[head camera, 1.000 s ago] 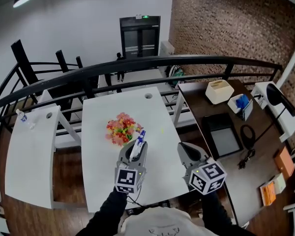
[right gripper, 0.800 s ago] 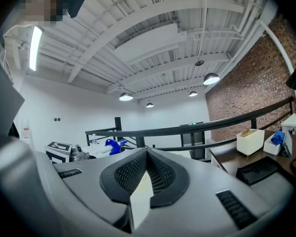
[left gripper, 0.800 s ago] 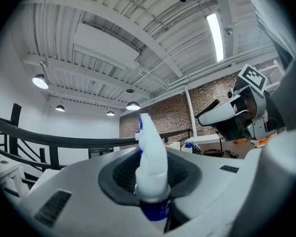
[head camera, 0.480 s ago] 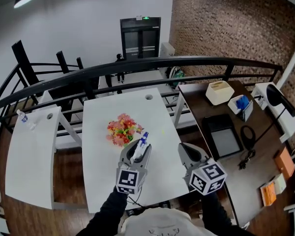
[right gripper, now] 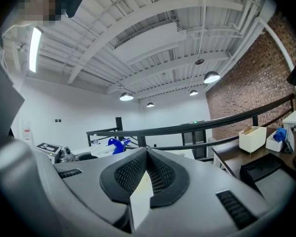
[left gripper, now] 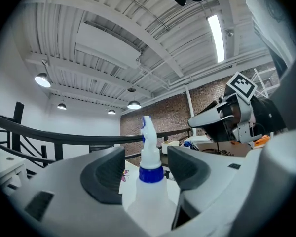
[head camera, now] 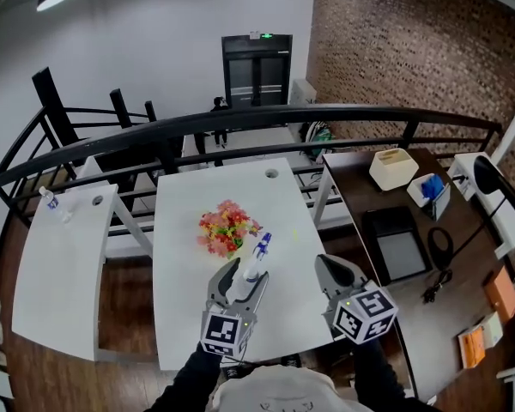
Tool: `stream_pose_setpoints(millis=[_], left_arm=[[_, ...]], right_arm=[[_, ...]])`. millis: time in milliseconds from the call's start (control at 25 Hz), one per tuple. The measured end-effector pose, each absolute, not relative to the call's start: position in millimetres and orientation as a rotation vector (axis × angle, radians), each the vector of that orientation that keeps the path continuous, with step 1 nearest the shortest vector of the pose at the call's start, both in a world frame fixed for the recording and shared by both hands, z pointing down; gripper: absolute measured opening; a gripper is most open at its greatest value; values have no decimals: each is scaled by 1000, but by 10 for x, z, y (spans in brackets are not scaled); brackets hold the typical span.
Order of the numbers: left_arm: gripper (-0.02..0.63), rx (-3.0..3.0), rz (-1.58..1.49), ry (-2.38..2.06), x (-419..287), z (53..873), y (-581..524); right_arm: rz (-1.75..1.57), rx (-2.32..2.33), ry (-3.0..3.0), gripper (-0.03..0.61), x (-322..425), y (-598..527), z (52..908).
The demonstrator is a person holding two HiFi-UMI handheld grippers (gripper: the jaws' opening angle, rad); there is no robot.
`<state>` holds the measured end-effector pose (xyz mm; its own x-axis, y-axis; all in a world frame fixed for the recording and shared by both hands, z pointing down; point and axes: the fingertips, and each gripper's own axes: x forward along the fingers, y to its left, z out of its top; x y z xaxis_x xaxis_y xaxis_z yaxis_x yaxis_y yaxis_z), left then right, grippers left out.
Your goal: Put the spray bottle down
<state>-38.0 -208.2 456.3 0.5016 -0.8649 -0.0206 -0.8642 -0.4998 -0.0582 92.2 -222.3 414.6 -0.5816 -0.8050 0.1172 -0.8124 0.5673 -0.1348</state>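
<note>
The spray bottle (head camera: 256, 260), clear with a blue collar and white-and-blue trigger head, stands upright on the white table (head camera: 184, 256) near its front. My left gripper (head camera: 238, 281) is just behind it, level. Its jaws are opening and stand wide on either side. In the left gripper view the bottle (left gripper: 150, 181) rises between the dark pads (left gripper: 104, 176) with a gap on each side. My right gripper (head camera: 335, 275) hovers over the table's right front corner, shut, with a thin pale sliver at the seam of its pads (right gripper: 160, 174). From there the bottle's blue head (right gripper: 113, 143) shows at left.
A bunch of red, yellow and green artificial flowers (head camera: 226, 227) lies on the table just beyond the bottle. A second white table (head camera: 60, 264) stands to the left. A dark desk (head camera: 395, 230) with a white box, a black pad and cables stands at right. A black railing (head camera: 240, 118) runs behind.
The left jaws have spread from a grip on the bottle to wide apart, and the gripper has drawn back a little. The bottle stays upright on the table. The right gripper has kept still.
</note>
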Motion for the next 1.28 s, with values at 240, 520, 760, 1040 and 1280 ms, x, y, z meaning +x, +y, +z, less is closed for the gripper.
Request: stream_pose_setpoints(millis=[240,520,760,1040,1280], left_arm=[[190,-2601,52,1803,-925,4591,-1697],[-5,-2539,27,2074,-1431,4559,-1609],[-5,-2469,-92,2074,-1401,4472,-1616],[-6,-2574,-52,2112,-1475,4348,-1625],[-6,-2622,-89,2067,-1371,4367,-1646]], right_arm=[[282,1381,-2772,-17,762,-2227,4154],[261,1344,-2807,-17,619,-2240,4070],[231,1322,-2846,-17,531,-2244,3932],[199,1307,-2862,-18,516,-2238,3854],[181,1288,-2871,-18,505,-2236,3820]])
